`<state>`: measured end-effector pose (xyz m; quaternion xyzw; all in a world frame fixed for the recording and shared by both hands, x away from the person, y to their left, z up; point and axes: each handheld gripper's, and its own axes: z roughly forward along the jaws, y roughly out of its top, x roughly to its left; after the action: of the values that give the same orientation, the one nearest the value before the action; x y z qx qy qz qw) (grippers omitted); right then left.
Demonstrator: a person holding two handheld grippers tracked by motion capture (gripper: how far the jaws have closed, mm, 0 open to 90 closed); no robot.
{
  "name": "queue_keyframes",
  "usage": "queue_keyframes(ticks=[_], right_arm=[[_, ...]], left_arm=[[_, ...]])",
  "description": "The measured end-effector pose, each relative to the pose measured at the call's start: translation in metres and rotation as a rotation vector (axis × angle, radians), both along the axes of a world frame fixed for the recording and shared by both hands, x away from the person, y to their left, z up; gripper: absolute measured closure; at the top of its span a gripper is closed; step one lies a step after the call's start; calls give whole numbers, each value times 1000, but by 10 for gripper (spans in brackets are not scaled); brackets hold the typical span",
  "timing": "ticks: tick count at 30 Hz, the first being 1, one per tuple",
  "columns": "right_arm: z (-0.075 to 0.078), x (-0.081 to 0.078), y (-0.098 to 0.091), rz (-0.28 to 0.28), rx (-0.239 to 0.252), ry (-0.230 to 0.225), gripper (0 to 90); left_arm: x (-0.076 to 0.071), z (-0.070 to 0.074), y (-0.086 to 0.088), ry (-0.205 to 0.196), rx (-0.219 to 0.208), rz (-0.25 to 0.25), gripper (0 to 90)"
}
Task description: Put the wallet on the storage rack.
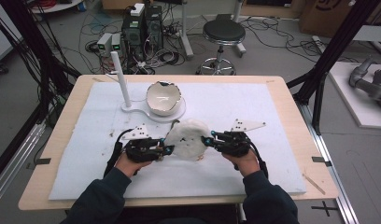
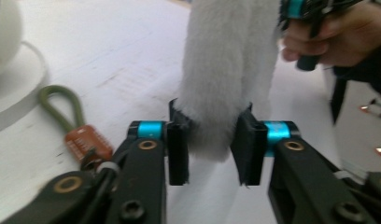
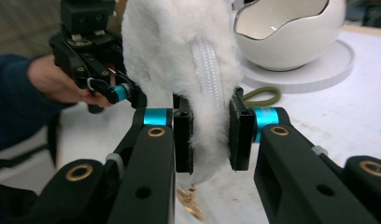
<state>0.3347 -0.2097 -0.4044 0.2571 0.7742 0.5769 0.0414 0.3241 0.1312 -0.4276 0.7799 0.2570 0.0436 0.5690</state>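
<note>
One egg-shaped bowl [image 1: 163, 98] on its stand [image 1: 179, 112].

Ahead of my grippers the bowl [image 1: 163, 97] on its stand [image 1: 178, 113] and the post [image 1: 120, 77] block the way; the mat [image 1: 254, 107] to my right lies open.

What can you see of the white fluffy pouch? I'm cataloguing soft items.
The white fluffy pouch looks like rounded plush fur with a white zipper along one edge and a gold pull dangling below. It is held up over the white padded mat, pinched at opposite edges by the left gripper and right gripper.
</note>
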Motion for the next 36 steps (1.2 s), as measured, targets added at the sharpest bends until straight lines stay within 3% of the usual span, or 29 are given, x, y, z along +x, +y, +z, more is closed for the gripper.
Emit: queue_keyframes(ticks=[2, 3, 5, 7, 10, 11, 12, 13, 14, 16, 19, 22, 24, 26, 34, 36], right_arm=[[2, 0, 1, -7, -18, -17, 768], [7, 1, 2, -24, -54, -47, 768], [12, 3, 3, -28, -74, -66, 769], [17, 6, 5, -30, -89, -89, 769], [24, 10, 9, -30, -111, -110, 768], [32, 16, 14, -26, -133, -132, 769], [37, 19, 17, -22, -137, -140, 768], [37, 19, 17, -22, -137, -140, 768], [49, 25, 24, -14, -150, -164, 768], [61, 32, 32, -10, -162, -191, 768], [72, 41, 41, -4, -171, -210, 768], [90, 62, 59, 6, -192, -234, 768], [93, 68, 64, 12, -198, -240, 768], [102, 84, 80, 22, -225, -249, 767], [111, 117, 110, 19, -253, -290, 767], [112, 132, 119, 11, -288, -304, 767]], left_arm=[[1, -1, 2, 6, 38, 35, 651], [2, -1, 5, 7, 48, 47, 619], [4, 3, 19, -6, 26, 106, 591], [5, 5, 25, -11, 12, 129, 575], [8, 12, 47, -28, -17, 220, 499], [10, 15, 63, -35, -37, 277, 430], [10, 15, 63, -35, -37, 277, 396], [11, 16, 71, -37, -49, 311, 396], [12, 17, 78, -34, -55, 345, 301], [13, 18, 96, -49, -73, 419, 195], [14, 18, 104, -62, -73, 443, 192], [14, 17, 112, -71, -61, 461, 192], [14, 17, 116, -73, -60, 466, 192], [14, 17, 119, -71, -67, 473, 192], [15, 15, 122, -49, -48, 468, 195], [15, 15, 121, -47, -45, 463, 195]])
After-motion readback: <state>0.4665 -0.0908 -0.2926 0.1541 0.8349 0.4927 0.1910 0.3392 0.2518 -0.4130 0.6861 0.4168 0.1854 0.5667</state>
